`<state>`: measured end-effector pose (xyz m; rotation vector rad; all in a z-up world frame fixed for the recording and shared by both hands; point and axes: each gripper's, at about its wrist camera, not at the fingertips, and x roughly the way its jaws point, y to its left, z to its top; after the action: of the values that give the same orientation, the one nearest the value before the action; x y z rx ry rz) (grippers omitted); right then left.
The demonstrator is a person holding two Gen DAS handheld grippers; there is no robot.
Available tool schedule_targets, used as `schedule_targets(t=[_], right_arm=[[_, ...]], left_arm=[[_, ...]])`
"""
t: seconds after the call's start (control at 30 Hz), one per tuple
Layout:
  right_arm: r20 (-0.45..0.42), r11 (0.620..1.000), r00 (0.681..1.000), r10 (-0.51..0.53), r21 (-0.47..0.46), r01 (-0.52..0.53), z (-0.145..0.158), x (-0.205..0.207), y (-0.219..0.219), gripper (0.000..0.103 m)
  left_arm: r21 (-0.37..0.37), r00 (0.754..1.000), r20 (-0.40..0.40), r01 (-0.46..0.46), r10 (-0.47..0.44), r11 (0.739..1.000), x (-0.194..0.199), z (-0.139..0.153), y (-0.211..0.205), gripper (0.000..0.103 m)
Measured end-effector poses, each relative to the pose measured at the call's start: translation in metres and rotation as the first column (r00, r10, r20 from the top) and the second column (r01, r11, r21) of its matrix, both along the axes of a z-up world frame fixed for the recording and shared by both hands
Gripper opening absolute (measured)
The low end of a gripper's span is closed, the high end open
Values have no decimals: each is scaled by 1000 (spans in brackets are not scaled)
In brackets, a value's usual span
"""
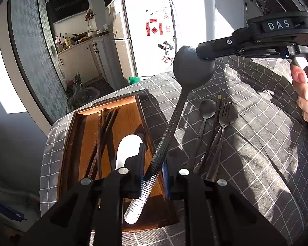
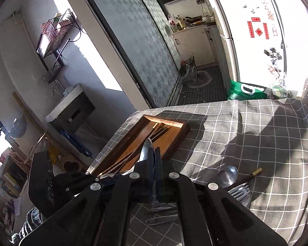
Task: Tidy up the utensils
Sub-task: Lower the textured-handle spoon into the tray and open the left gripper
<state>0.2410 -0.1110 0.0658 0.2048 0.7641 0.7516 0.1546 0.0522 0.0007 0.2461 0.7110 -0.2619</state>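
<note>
Two grippers share one large spoon (image 1: 192, 69) between them, which looks to me like a hand-over in mid-air; the right gripper (image 1: 205, 54) is clamped on the rim of the bowl, while the left gripper (image 1: 153, 170) has its fingers either side of the textured handle, seemingly closed on it, though a sliver of gap on one side leaves me unsure how firmly; the spoon hangs slanted above the wooden tray (image 1: 141, 110), handle end low over the tray's near part, bowl high and out over the table; I judge that it is held so because the tray is where it is bound, and the left side stands nearer to it.

Inside the tray lie several dark chopsticks (image 1: 104, 127) in a loose bundle along the left part, and something white (image 1: 127, 149) whose nature I cannot make out; on the grey checked tablecloth (image 1: 256, 143), just right of the tray, wait a smaller spoon (image 1: 207, 107), a fork (image 1: 224, 114) and one more chopstick (image 1: 216, 110), lying close together and partly overlapping, still unsorted.

The large spoon itself is dark matte metal; its bowl is round and deep, its handle long, flat and covered with a hammered or dimpled pattern that glints bright at the tip where sun strikes it.
</note>
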Motion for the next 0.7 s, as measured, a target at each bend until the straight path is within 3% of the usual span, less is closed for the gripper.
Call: schedule_targets(t=[0.17,0.37,0.6,0.7], right_arm=[[-19,999,999,41,-14,-42,-9,19,50,1],[-57,999,997,46,-25,-48,-31,32,71,1],[-103,998,994,42,-35,-46,-57,45,82,1],[-114,998,993,43,-39,-48,-64,49,88,1]], left_arm=[[-31,992,-26,-122,121,992,14,-3,51,21],[-16,987,-54,-152,151,988,23,-20,68,21],[-20,986,-68,-155,153,988,31,-34,73,32],[-23,986,-55,-156,155,987,28,-34,73,46]])
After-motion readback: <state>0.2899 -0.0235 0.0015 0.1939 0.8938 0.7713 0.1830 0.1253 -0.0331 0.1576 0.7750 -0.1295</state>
